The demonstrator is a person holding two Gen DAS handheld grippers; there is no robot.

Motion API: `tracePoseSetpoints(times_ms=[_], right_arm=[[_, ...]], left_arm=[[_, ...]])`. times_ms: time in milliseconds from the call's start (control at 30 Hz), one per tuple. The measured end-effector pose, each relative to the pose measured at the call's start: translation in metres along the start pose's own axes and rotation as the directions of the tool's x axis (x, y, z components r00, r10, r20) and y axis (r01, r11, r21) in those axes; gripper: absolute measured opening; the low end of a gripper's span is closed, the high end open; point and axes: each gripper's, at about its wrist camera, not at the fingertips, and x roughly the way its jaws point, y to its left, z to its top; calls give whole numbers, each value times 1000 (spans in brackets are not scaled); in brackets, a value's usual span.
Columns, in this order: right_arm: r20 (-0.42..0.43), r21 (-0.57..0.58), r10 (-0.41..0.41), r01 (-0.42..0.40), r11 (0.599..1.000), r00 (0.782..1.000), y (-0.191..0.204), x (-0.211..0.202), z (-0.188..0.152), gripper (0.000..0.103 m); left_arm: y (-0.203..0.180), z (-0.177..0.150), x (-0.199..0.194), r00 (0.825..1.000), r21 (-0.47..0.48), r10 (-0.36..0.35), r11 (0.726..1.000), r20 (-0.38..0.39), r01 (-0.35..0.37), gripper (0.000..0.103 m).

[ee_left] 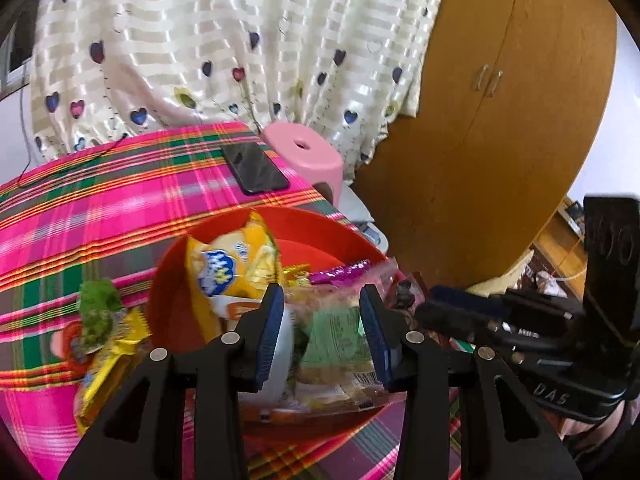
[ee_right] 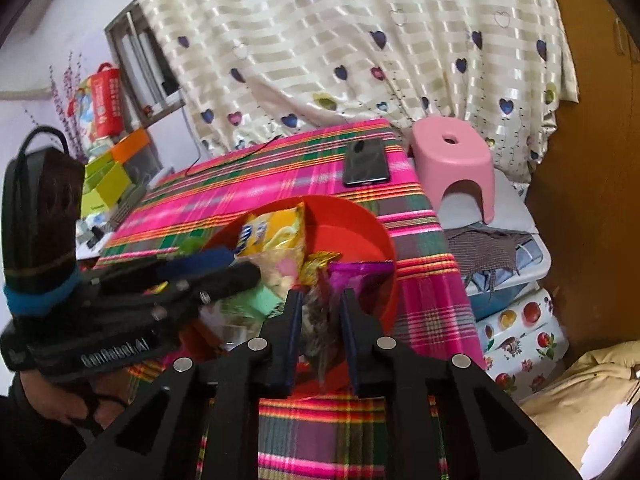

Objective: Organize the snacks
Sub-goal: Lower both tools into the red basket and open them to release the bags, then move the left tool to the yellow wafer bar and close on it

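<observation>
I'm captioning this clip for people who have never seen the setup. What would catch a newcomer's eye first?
First the red bowl heaped with snack packets, a yellow packet on top, near the front edge of the loud pink plaid tablecloth. Both grippers meet over it: the right gripper pinches a clear packet, and the left gripper straddles a green-labelled packet. Beyond lie a black phone and a pink stool.

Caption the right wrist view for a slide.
Right tongs shut on a snack packet above the red bowl of snacks on a plaid tablecloth.

Red bowl (ee_left: 340,240), pink plaid tablecloth (ee_left: 100,208), heart-print curtain (ee_left: 240,40)
</observation>
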Motion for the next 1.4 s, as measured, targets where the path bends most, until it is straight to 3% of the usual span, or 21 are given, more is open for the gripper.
tracePoseSetpoints(times_ms=[233,367,467,700,900,1100,1400], right_arm=[[20,-51,57,-55,997,998,29,-10,-6,17],[-22,-83,67,-68,994,998,40,0,-10,16],[-90,-112,17,-27,993,996,46,24,-17,16],[-68,-104,1,-8,995,998,39,35,-5,16],[-128,-64,-13,4,998,992,35,34,-21,18],[-77,-72,-34,29,997,996,46,14,-17,21],[-33,-114,3,-7,993,999,74,-4,-6,30]], left_arm=[[24,-5,-29,998,-65,54,997,26,-53,42],[36,-12,-38,997,-92,70,993,26,-67,42],[43,-17,-42,997,-102,79,992,17,-77,42],[72,-33,-62,991,-166,136,977,19,-131,42],[93,-48,-82,983,-216,184,961,24,-175,42],[100,-60,-100,977,-236,212,951,31,-199,42],[112,-74,-113,973,-255,229,943,25,-216,42]])
